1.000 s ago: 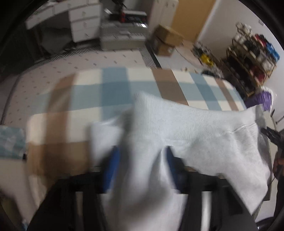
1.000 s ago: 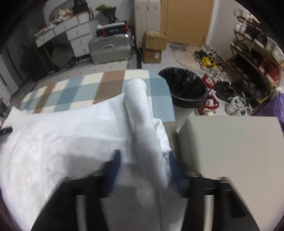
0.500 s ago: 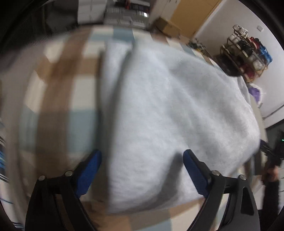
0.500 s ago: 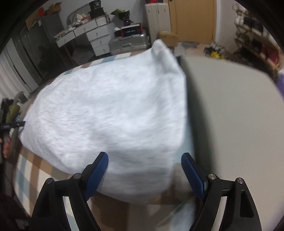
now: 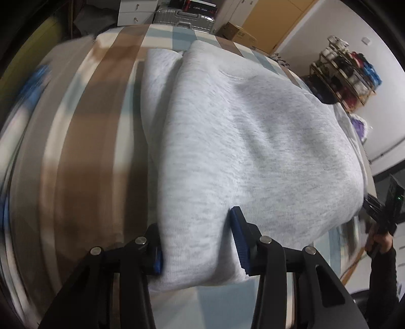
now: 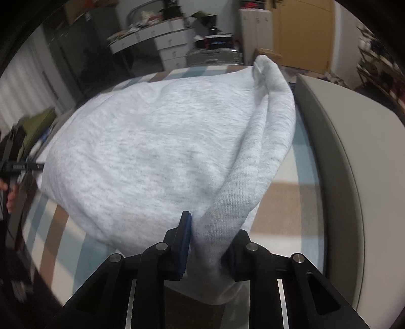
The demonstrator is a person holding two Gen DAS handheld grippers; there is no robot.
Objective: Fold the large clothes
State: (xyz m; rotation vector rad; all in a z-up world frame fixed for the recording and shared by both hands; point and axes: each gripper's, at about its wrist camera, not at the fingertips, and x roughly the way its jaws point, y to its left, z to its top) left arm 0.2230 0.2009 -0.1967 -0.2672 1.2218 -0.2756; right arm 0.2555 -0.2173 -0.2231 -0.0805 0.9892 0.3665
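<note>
We are pinching the grey sweatshirt (image 5: 243, 141) at both near corners: our left gripper (image 5: 196, 243) is clamping one corner, our right gripper (image 6: 207, 243) the other. The garment is lying folded ahead of the fingers on the checked blanket (image 5: 96, 141).

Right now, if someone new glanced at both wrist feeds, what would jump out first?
The big light grey sweatshirt fills the middle of both views, lying folded on a blue, tan and cream checked cloth. The left gripper and the right gripper each have a near edge of it bunched between their blue-padded fingers. Behind, a cluttered room shows, with a silver case at the top of the left wrist view.
</note>
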